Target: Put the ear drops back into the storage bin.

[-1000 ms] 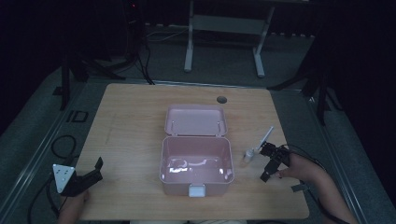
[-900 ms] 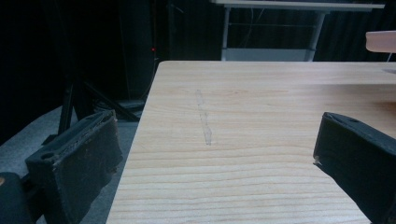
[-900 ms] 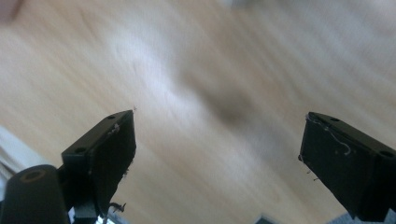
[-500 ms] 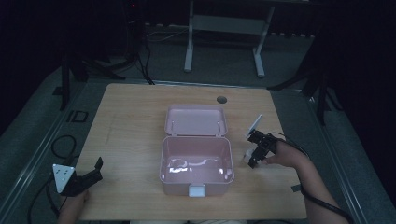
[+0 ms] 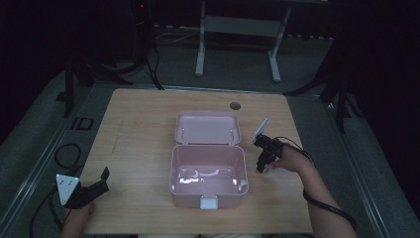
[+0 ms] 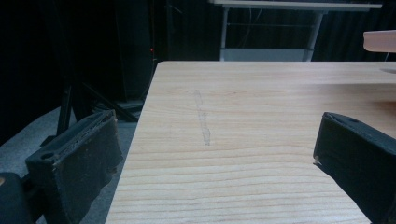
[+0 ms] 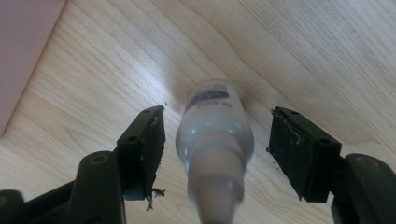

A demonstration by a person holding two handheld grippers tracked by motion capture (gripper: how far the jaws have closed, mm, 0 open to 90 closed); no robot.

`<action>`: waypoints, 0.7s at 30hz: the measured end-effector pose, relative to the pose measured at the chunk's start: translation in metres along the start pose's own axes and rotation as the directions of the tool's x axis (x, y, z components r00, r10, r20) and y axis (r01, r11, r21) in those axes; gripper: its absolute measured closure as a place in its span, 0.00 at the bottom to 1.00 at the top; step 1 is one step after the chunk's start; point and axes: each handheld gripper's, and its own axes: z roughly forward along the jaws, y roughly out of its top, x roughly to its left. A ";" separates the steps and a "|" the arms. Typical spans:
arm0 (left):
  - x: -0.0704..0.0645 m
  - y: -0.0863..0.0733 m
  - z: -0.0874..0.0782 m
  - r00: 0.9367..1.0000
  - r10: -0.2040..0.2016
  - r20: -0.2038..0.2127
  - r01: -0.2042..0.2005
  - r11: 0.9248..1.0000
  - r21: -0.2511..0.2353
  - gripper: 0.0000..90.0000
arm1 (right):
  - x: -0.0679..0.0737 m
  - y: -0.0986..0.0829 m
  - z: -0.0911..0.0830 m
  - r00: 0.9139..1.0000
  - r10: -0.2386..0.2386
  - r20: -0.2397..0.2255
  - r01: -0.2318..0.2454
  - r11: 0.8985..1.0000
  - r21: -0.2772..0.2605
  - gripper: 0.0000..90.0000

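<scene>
A small white bottle point(image 7: 215, 126) with a blue label stands on the wooden table point(image 5: 143, 134), seen from above in the right gripper view. My right gripper point(image 7: 219, 116) points down over it, open, one jaw on each side and neither touching. In the high view the right gripper point(image 5: 262, 157) sits just right of the open pink box point(image 5: 208, 198), held by a hand. My left gripper point(image 5: 103, 181) rests open at the table's front left corner, with bare wood between its jaws point(image 6: 219, 130).
The pink box's lid point(image 5: 208, 128) lies folded back behind it, and glare shines on the box floor. A round cable hole point(image 5: 235, 105) is at the table's far edge. Cables point(image 5: 64, 153) trail off the left side. A desk frame point(image 5: 237, 29) stands beyond.
My right gripper has moved left and a little farther away, toward the box's right side, and now tilts down over the bottle. The left gripper has not moved.
</scene>
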 end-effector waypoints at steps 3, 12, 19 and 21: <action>0.000 0.000 0.000 1.000 0.000 0.001 0.000 1.000 -0.001 0.01 | 0.000 0.003 0.003 1.000 0.008 0.000 -0.008 1.000 0.003 0.48; 0.000 0.000 0.000 1.000 0.002 0.006 -0.002 1.000 -0.003 0.01 | -0.001 0.004 0.011 1.000 0.017 -0.011 -0.017 1.000 0.020 0.63; 0.000 0.000 0.000 1.000 0.003 0.012 -0.003 1.000 -0.005 0.01 | 0.005 0.005 0.010 0.998 -0.053 0.022 0.051 0.997 0.054 0.66; 0.000 0.000 0.000 1.000 0.001 0.013 -0.001 1.000 -0.005 0.01 | 0.006 0.004 0.010 0.998 -0.067 0.012 0.067 0.996 0.061 0.66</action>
